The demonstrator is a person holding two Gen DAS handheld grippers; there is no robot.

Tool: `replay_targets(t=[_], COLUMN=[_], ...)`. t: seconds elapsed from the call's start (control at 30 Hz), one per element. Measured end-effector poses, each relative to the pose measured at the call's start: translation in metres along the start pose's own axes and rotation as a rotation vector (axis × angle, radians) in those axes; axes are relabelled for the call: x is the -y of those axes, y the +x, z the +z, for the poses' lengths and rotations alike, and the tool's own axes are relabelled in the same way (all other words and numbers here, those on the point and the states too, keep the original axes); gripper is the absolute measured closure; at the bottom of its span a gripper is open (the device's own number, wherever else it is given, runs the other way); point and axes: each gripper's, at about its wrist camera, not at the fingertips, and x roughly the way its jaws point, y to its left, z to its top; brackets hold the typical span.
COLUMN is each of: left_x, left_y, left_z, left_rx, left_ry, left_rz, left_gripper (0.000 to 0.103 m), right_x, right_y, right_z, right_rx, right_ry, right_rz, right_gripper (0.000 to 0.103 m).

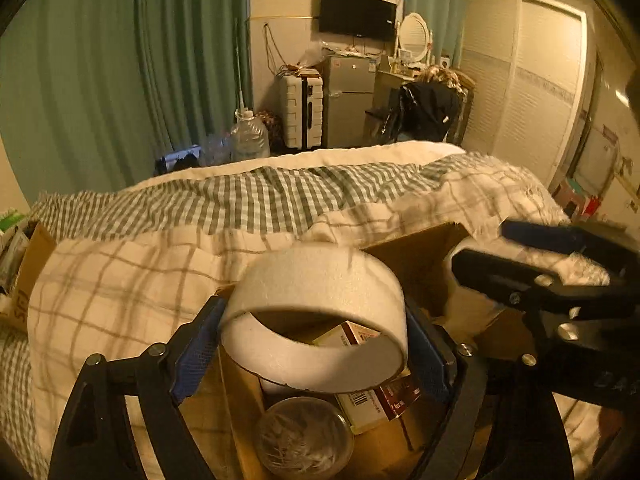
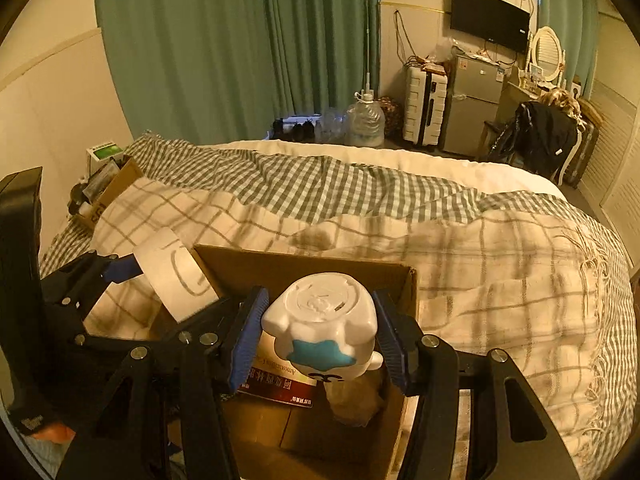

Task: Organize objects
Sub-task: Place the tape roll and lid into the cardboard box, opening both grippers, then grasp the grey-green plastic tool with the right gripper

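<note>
My left gripper is shut on a white foam tape roll and holds it over an open cardboard box on the bed. Inside the box lie a red and white carton and a clear round lidded container. My right gripper is shut on a white toy-like container with a blue star, held over the same box. A dark red carton lies below it. The left gripper and its roll show at the left of the right wrist view; the right gripper shows at the right of the left wrist view.
The box sits on a bed with a plaid blanket and a checked sheet. A second cardboard box with clutter stands at the bed's far left. Beyond are green curtains, a water jug, a suitcase, a small fridge and a wardrobe.
</note>
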Motion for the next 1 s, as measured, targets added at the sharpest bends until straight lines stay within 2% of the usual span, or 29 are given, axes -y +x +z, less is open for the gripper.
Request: replay_targets(t=[0.1,0.3,0.47,0.6,0.77,0.87,1.0], left_x=[0.003,0.002,-0.001,-0.003,-0.004,-0.008,-0.018], left_y=[-0.007,-0.050,-0.111,-0.162,-0.206,-0.225,-0.236], left_z=[0.000,0.001,0.005,0.004,-0.010,-0.030,-0.061], left_rx=[0.001,-0.019,0.026,0.065,0.089,0.091,0.093], left_ry=[0.008,-0.025,-0.060,-0.070,-0.042,-0.036,-0.070], left_rz=[0.028,-0.002,-0.014,-0.015,0.039,0.064,0.054], left_gripper=[0.000,0.000,0.000,0.000,0.000,0.000,0.000], right_x=[0.003,0.005,0.004,0.001,-0.007,-0.018,-0.035], right_y=[-0.016,-0.075,-0.131,-0.180,-0.223,-0.236,-0.238], right_z=[0.002,0.006,0.001,-0.011,-0.032,-0.048,-0.073], right_rx=[0.024,0.081,0.108,0.137,0.162,0.166,0.168], right_ry=[0.006,0.004,0.001,0.000,-0.017,-0.036,-0.061], right_rz=[-0.023,-0.079,-0.119,-0.147,-0.167,-0.172,-0.167], right_gripper=[0.030,0.010,0.003,0.001,0.000,0.000,0.000])
